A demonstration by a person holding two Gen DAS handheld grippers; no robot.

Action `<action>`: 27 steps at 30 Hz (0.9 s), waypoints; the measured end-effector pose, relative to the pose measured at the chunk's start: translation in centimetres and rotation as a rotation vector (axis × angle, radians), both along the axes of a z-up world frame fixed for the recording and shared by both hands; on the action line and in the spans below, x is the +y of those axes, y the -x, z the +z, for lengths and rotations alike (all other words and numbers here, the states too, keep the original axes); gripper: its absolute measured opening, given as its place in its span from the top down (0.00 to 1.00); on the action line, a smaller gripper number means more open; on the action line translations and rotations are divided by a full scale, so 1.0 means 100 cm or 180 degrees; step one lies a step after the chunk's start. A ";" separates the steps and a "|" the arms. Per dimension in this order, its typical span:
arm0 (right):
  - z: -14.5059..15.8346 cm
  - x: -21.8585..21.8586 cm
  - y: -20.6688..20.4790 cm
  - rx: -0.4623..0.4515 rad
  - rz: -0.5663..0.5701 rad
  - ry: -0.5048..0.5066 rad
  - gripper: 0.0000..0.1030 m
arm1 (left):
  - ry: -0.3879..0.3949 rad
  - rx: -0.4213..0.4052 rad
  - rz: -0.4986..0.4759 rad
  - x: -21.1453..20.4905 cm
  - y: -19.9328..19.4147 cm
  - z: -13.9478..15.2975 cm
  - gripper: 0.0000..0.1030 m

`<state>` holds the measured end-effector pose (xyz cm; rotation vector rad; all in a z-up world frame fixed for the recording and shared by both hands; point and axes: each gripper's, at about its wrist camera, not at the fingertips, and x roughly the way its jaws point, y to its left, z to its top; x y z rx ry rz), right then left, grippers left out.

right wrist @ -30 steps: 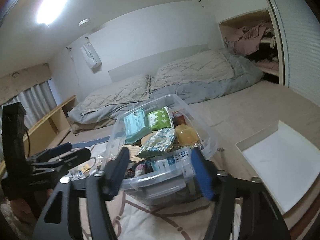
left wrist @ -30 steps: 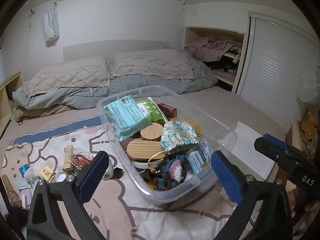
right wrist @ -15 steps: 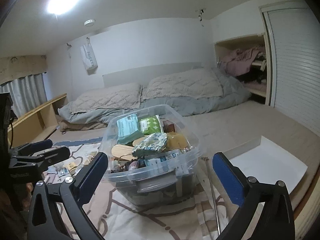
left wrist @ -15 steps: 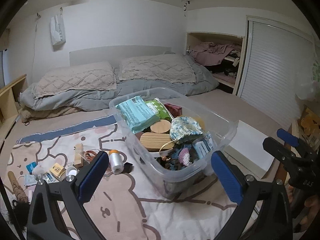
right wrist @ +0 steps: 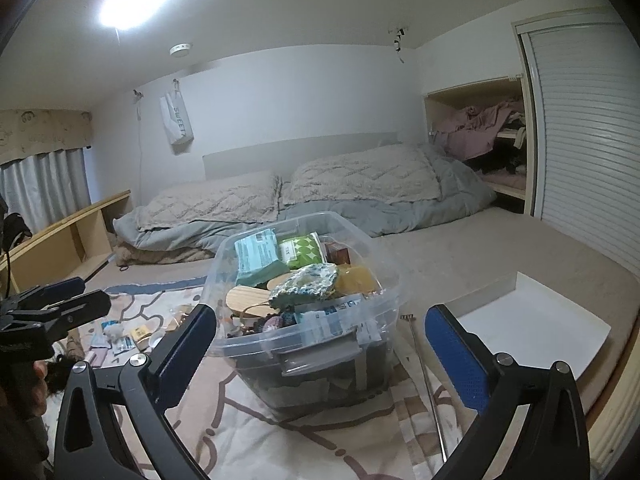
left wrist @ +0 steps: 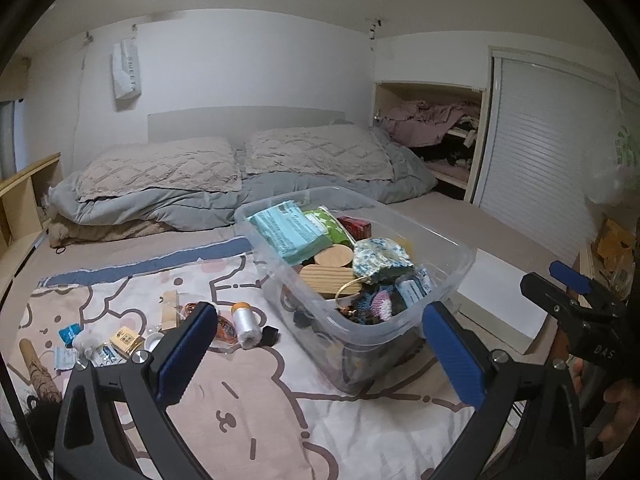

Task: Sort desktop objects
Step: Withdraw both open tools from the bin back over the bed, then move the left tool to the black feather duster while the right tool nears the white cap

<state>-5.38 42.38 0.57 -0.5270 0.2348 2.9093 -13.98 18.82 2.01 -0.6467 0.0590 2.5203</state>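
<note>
1. Plainly, both tongs stood spread wide with nothing between their blue pads: the left gripper (left wrist: 316, 354) and the right gripper (right wrist: 320, 356) each framed the clear plastic bin (left wrist: 452, 258) from the near side without touching it.
2. The bin sat on a pink cartoon-print blanket (left wrist: 248, 420) spread over the bed, its rim open and no lid on it.
3. Inside, packed to the brim, lay a teal packet (left wrist: 288, 232) leaning against the far corner, a green patterned packet (left wrist: 330, 226) beside it, and a small red box (left wrist: 354, 226) further right.
4. A round wooden lid (left wrist: 333, 257) and an oval wooden piece (left wrist: 326, 280) rested in the middle, with a blue-and-white floral pouch (left wrist: 380, 260) lying on top to their right.
5. Crocheted pieces (left wrist: 382, 300) filled the near corner of the bin, and a gold ring-shaped item (left wrist: 352, 286) curved beside them.
6. On the blanket to the left of the bin lay loose things: a white spool with an orange cap (left wrist: 245, 324), a small black cube (left wrist: 270, 335) just beside it, a small yellow box (left wrist: 126, 338) and some small packets further left.
7. A white tray (right wrist: 532, 332) lay on the bed to the right of the bin, apart from it, and a thin metal rod (right wrist: 428, 384) stretched along the blanket between them.
8. Two grey pillows (left wrist: 236, 160) lay at the head of the bed.
</note>
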 end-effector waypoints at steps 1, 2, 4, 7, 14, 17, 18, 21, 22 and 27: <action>-0.002 -0.003 0.000 0.0005 0.0003 0.0003 0.00 | -0.0019 0.0002 0.0019 -0.005 0.000 -0.001 0.00; -0.004 -0.004 0.001 0.0009 0.0006 0.0006 0.00 | -0.0038 0.0001 0.0049 -0.011 0.000 -0.004 0.00; -0.008 -0.010 0.000 0.0027 0.0012 0.0010 0.00 | -0.0064 -0.0004 0.0087 -0.020 0.001 -0.008 0.00; -0.013 -0.016 -0.002 0.0085 0.0014 0.0008 0.00 | -0.0096 -0.0027 0.0196 -0.038 0.003 -0.018 0.00; -0.024 -0.040 -0.003 0.0198 0.0134 0.0002 0.00 | -0.0081 -0.0058 0.0500 -0.079 0.005 -0.040 0.00; -0.030 -0.053 -0.002 0.0229 0.0232 0.0044 0.00 | -0.0097 -0.0089 0.0608 -0.097 0.006 -0.049 0.00; -0.032 -0.057 -0.002 0.0248 0.0280 0.0069 0.00 | -0.0096 -0.0091 0.0649 -0.103 0.005 -0.052 0.00; -0.039 -0.072 -0.002 0.0285 0.0409 0.0110 0.00 | -0.0075 -0.0079 0.0749 -0.120 0.003 -0.061 0.00; -0.041 -0.077 -0.002 0.0287 0.0435 0.0106 0.00 | -0.0073 -0.0059 0.0803 -0.125 0.002 -0.064 0.00; -0.054 -0.103 0.002 0.0300 0.0559 0.0097 0.00 | -0.0030 0.0065 0.0999 -0.151 -0.005 -0.075 0.00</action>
